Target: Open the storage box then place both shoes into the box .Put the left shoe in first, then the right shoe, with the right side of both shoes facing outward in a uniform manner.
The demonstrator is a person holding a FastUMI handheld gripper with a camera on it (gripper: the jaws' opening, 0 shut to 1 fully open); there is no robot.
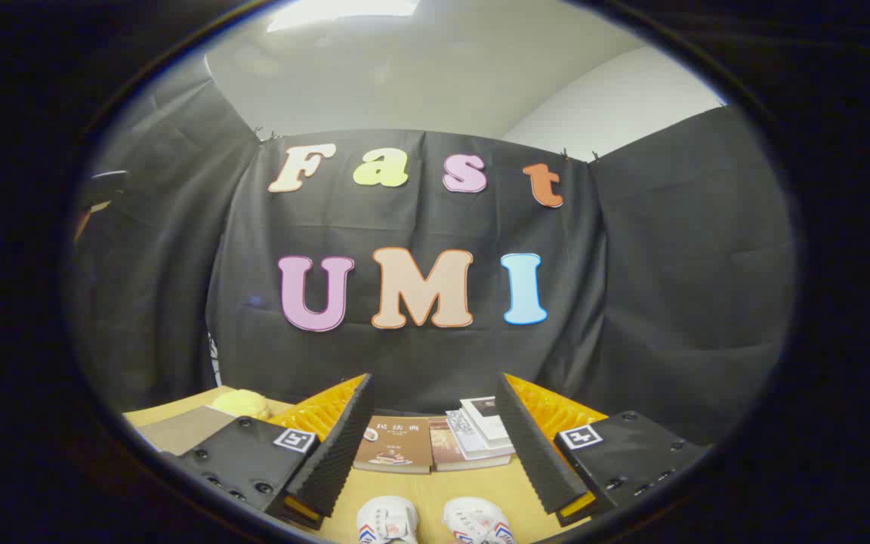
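Open lane between the spread fingers, blocked at the far end by books

The tool (431, 446) holds its fingers wide apart, nothing between them; bare surface (435, 491) runs ahead from two white shoes (435, 521) lying low between the fingers to a row of books (435, 444) against the booth wall. A yellow thing (242, 404), perhaps cloth, and a flat board (182, 429) crowd the left side.

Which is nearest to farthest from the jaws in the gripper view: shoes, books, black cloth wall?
Gripper is open, holding nothing.
1. Shoes: left one and right one, side by side on the table under the open jaws; too close to rank apart.
2. Books, just ahead of the fingers.
3. Black cloth wall, beyond the books.
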